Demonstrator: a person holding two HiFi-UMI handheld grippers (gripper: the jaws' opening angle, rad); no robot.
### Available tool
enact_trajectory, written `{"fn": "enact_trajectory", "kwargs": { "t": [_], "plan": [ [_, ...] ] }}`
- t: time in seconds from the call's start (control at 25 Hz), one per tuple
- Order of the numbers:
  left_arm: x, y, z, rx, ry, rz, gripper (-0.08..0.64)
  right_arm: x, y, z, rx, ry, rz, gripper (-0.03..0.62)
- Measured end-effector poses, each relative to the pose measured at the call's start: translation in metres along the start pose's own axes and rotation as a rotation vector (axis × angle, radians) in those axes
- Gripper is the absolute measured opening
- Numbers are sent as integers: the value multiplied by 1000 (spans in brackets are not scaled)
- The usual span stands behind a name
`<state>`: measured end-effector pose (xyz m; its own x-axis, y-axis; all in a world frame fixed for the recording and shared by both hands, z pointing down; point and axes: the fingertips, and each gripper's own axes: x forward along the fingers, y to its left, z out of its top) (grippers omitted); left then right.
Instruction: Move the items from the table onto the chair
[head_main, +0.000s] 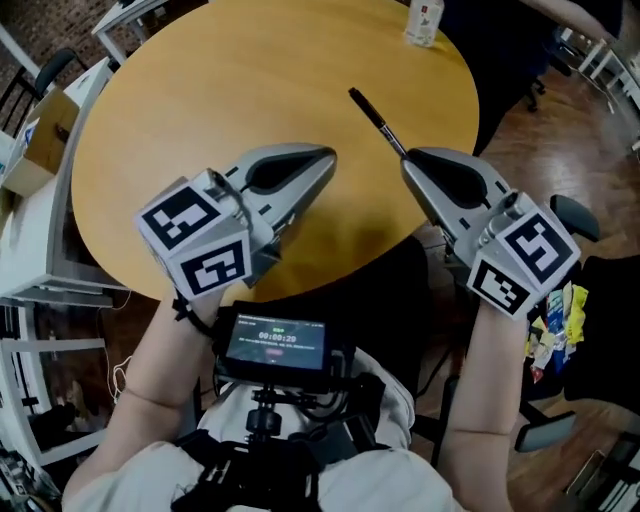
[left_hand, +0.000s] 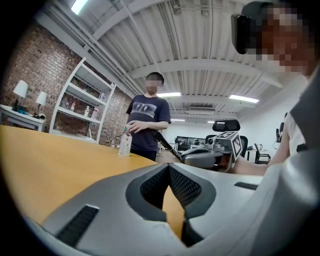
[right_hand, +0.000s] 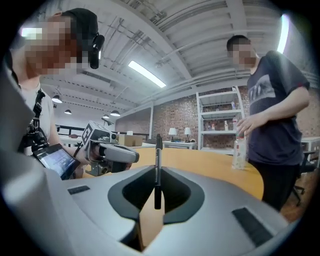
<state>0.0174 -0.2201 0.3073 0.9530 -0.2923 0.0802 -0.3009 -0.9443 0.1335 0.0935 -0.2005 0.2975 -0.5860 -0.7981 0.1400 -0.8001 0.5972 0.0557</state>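
Pen: a slim black pen (head_main: 377, 122) juts from the tip of the right hand-held gripper (head_main: 407, 158), over the round wooden bench (head_main: 200, 120).
Right grip: jaws pinched on the pen's near end, with most of the barrel free beyond them.
Left grip: the left hand-held gripper (head_main: 326, 158) is pressed together on nothing, poised over the bench.
Handling: light, stiff and likely smooth (a round barrel can twist in the pads). An end-hold lets it swing, so a hold nearer mid-barrel would be steadier.
Bottle: a small clear bottle (head_main: 425, 22) stands at the bench's far edge beside a standing person (right_hand: 272, 100). It is probably light and best taken around the body.
Chair: a dark chair (head_main: 605, 310) at right carries bright packets (head_main: 557, 318).
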Motion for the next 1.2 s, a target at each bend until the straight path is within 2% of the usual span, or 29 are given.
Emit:
{"fn": "enact_trajectory", "kwargs": {
  "t": [0.52, 0.76, 0.96, 1.08, 1.2],
  "plan": [
    [110, -100, -9, 21, 57, -251, 21, -136, -48, -34, 68, -9, -238, 43],
    [153, -170, -16, 20, 22, -483, 21, -213, -59, -57, 103, -11, -395, 43],
    [179, -215, -28, 31, 48, -605, 21, -261, -63, -73, 143, -2, -501, 43],
    [202, -242, -46, 24, 75, -676, 21, -295, -67, -97, 183, 11, -591, 43],
    [218, -258, -74, -15, 119, -713, 21, -321, -70, -137, 243, 29, -669, 44]
  ]
}}
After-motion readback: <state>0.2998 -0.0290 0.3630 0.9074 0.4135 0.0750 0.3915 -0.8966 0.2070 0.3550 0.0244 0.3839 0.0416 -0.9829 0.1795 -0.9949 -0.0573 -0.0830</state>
